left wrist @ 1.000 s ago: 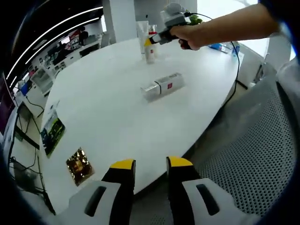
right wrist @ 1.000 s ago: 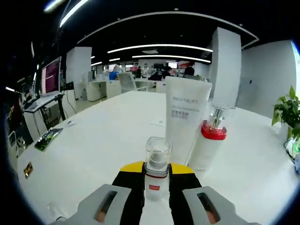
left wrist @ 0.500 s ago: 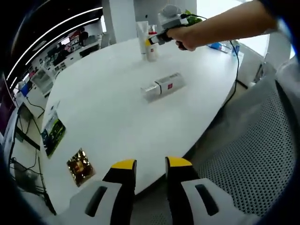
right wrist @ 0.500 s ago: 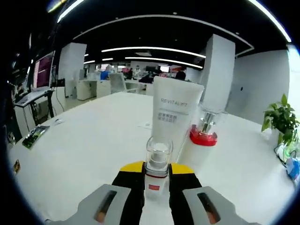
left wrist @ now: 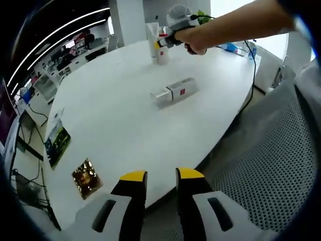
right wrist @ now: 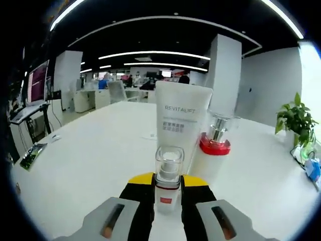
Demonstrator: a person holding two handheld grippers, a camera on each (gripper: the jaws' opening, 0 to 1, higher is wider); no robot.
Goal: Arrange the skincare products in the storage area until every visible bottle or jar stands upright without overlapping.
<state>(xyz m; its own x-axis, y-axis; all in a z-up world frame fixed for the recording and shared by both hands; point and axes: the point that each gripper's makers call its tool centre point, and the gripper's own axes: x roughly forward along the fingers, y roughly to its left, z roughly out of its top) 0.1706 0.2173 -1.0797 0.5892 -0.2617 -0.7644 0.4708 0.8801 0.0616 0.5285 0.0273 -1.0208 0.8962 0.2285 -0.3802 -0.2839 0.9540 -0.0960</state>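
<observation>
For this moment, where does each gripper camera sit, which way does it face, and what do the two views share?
Left gripper view: rides the left gripper off the near edge of the white oval table, facing across it; the person's forearm holds the right gripper.
Right gripper view: low over the table, on the right gripper, shut on the small clear-capped bottle.
Shared: the white REVITALIFT tube and the table.

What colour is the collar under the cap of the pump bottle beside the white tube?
Red; the pump bottle shows it best in the right gripper view.
</observation>
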